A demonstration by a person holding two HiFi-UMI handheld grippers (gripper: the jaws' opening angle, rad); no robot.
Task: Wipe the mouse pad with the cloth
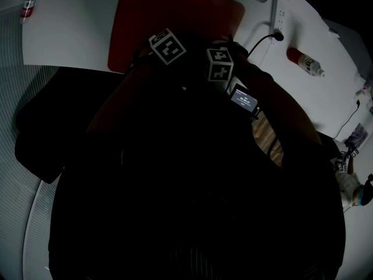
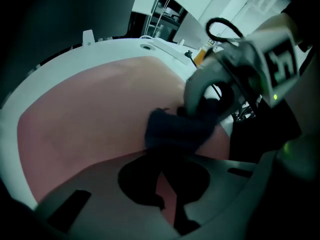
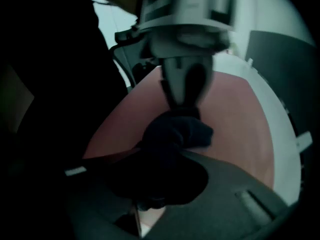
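A red mouse pad [image 1: 175, 16] lies on the white table [image 1: 70, 28]; the head view is very dark and my body hides most of it. The marker cubes of the left gripper [image 1: 168, 45] and the right gripper [image 1: 220, 63] sit close together over the pad's near edge. A dark bunched cloth [image 2: 175, 129] rests on the pad [image 2: 90, 114] between both grippers. My left gripper [image 2: 167, 159] is shut on its near side, and the right gripper's body [image 2: 215, 89] meets it from the right. In the right gripper view my right gripper [image 3: 160, 149] is shut on the cloth [image 3: 177, 131], with the left gripper [image 3: 185, 84] opposite.
A white power strip [image 1: 278, 13] with a plugged black cable lies beyond the pad at the right. A red bottle [image 1: 304, 62] lies further right, and another bottle [image 1: 27, 4] is at the table's far left. A small lit screen [image 1: 243, 100] shows beside my right arm.
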